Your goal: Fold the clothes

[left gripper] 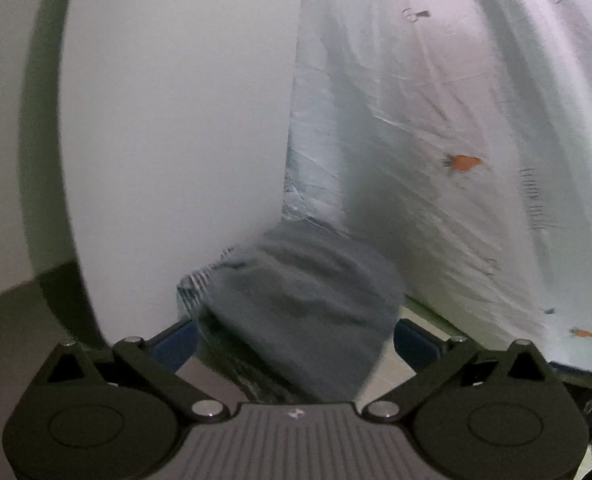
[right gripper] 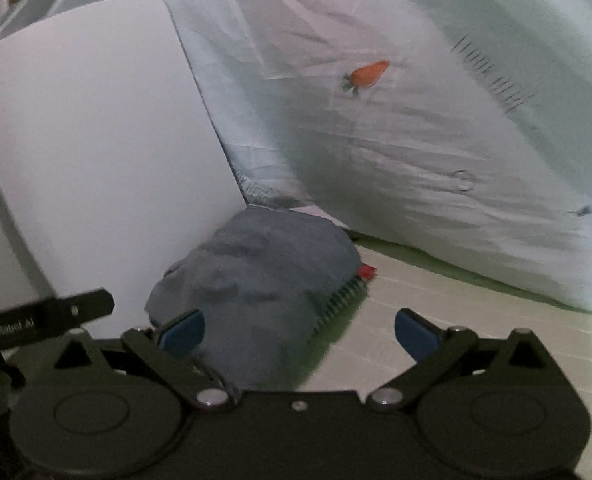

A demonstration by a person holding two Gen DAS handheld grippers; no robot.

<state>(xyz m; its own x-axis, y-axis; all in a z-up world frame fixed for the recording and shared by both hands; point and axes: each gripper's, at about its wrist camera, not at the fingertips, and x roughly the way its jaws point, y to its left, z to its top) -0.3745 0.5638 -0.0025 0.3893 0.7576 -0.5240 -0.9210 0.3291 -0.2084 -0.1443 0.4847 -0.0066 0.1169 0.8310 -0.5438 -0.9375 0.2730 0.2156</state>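
Left gripper [left gripper: 296, 340]: jaws wide apart, blue pads [left gripper: 178, 346] at either side, nothing clamped.
Right gripper [right gripper: 299, 334]: jaws wide apart, blue pads [right gripper: 184, 332] clear of cloth, nothing clamped.
Grey garment [left gripper: 299, 312]: bunched in a rounded heap just ahead of the left jaws, filling the gap between the pads in that view; contact with the pads cannot be told through the blur.
Same garment, right view [right gripper: 256, 288]: ahead and left of centre, overlapping the left pad, well clear of the right pad.
Striped edge [right gripper: 341, 298]: along the heap's right side, with a small red tag [right gripper: 367, 271] at its far end.
Surface [right gripper: 455, 320]: pale, under the heap.
White panel [left gripper: 176, 140]: upright, rounded corners, just left of the heap.
Sheet [right gripper: 415, 140]: pale, wrinkled, carrot print [right gripper: 369, 74], rising behind the heap.
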